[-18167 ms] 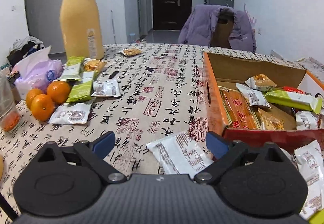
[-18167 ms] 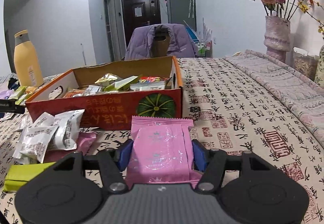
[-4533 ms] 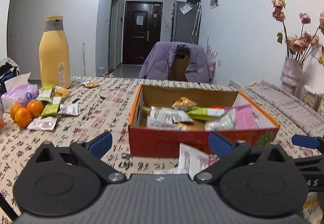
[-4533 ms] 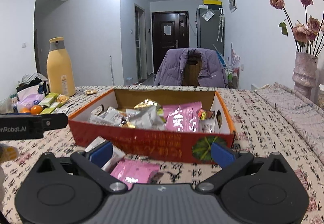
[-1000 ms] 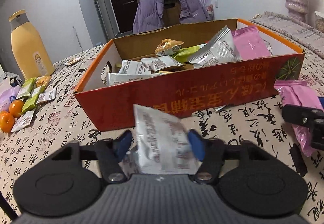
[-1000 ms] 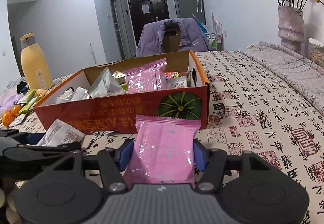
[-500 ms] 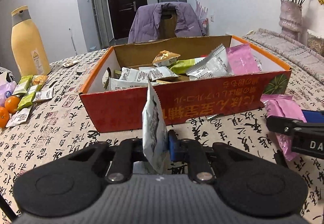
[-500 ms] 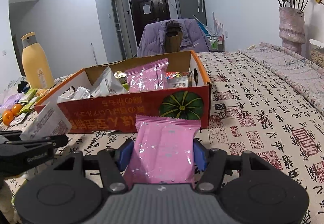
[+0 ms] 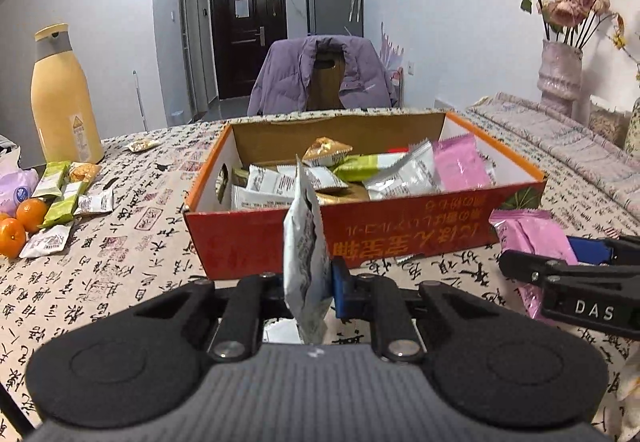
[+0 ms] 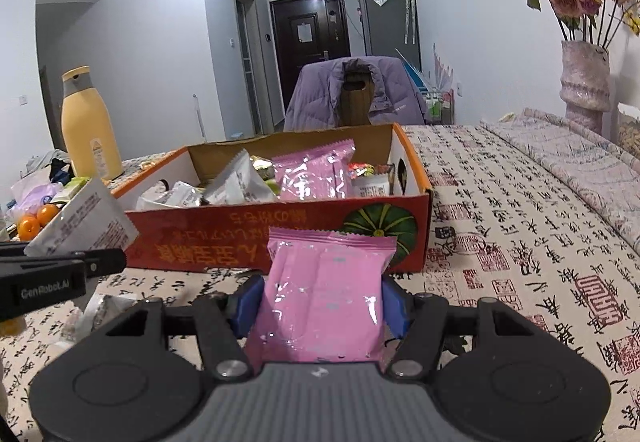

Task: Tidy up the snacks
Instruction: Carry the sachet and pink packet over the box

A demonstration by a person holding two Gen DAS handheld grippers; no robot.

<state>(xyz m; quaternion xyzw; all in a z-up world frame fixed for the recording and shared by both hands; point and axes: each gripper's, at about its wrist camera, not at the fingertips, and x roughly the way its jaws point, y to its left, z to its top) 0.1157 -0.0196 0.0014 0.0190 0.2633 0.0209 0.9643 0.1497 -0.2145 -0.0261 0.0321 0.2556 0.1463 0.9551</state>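
Both grippers are loaded up right in front of the snack box. The left gripper is clamped tight on a white packet, which stands on edge between the pads with its top poking up above the box's near wall. The right gripper is squeezing a pink packet across its width, flat face up, just short of the box's red front wall.

How they'll handle, my guess: both are light, crinkly foil pouches, soft and a bit slippery, so there's basically no weight to fight, but they flop and can slide out if pinched at the thin seal only. The white one is pinched near its lower half, which looks okay. The pink one is held across the middle, probably the safest spot since the filled part gives the pads something to bite.

The box already holds a pile of packets, white, green and pink. More snacks lie well to the left of the box, next to some oranges on the counter.
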